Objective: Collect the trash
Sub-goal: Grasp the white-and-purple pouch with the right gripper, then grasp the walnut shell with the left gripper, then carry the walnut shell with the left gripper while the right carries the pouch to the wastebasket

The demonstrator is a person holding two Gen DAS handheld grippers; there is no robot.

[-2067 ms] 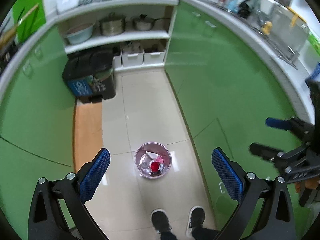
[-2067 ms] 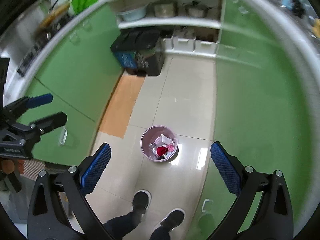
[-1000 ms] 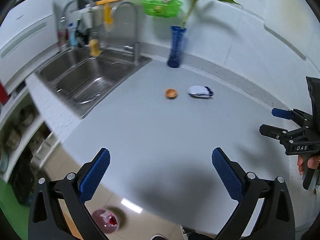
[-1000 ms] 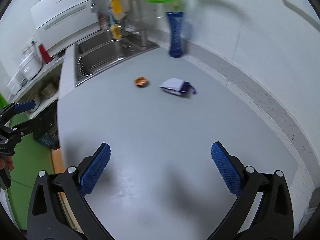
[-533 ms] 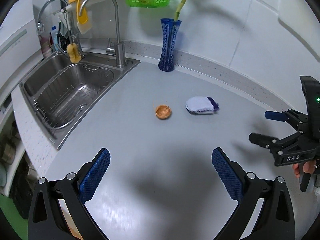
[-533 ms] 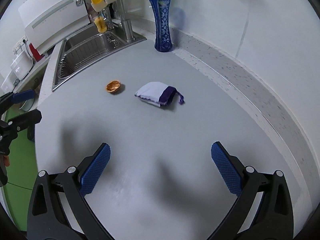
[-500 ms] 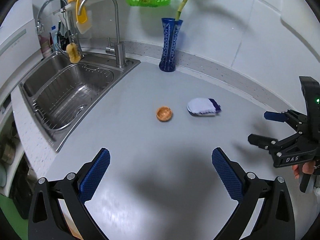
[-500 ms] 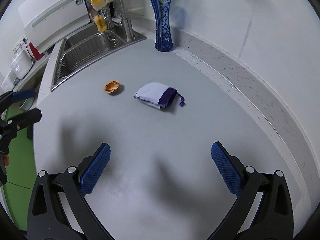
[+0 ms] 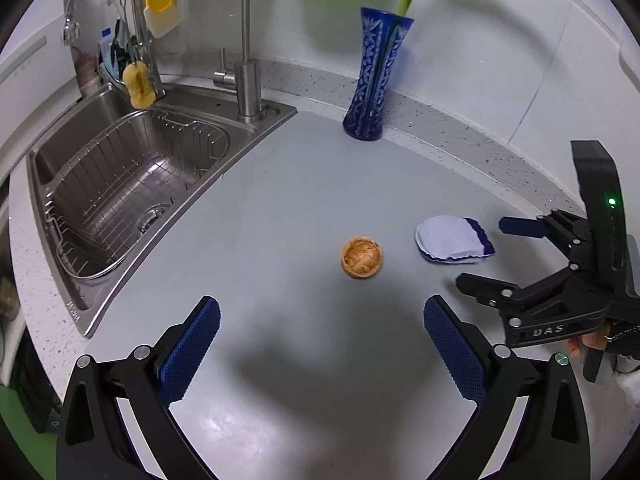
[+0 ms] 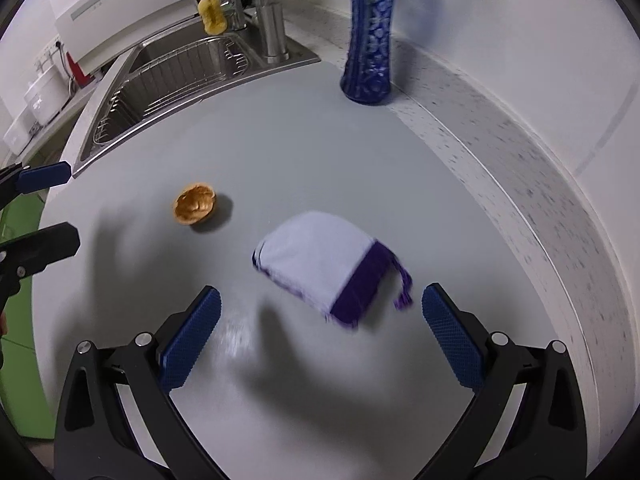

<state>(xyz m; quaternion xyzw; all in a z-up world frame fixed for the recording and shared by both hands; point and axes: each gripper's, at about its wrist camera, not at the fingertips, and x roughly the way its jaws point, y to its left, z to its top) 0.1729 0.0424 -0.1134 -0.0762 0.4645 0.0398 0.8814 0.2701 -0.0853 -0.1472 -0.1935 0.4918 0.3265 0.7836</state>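
Note:
A brown walnut shell half (image 9: pixel 361 258) (image 10: pixel 195 209) lies on the grey countertop (image 9: pixel 280 184), hollow side up. To its right rests a small white and purple cloth pouch (image 9: pixel 454 243) (image 10: pixel 326 263). My left gripper (image 9: pixel 320 344) hovers open just short of the shell, nothing between its blue pads. My right gripper (image 10: pixel 320 340) is open too, its fingers flanking the near side of the pouch without touching it. In the left wrist view the right gripper (image 9: pixel 490 254) shows at the right edge, held by a hand.
A steel sink (image 9: pixel 120 184) with a wire rack and tap (image 9: pixel 248 92) fills the left. A blue vase (image 9: pixel 374 80) with a plant stem stands by the white wall. The counter's front edge drops off at lower left, by green cabinets (image 10: pixel 20 272).
Both grippers swung up from the floor bin to the countertop, then moved closer: the shell and pouch now look larger and nearer. Both stayed open.

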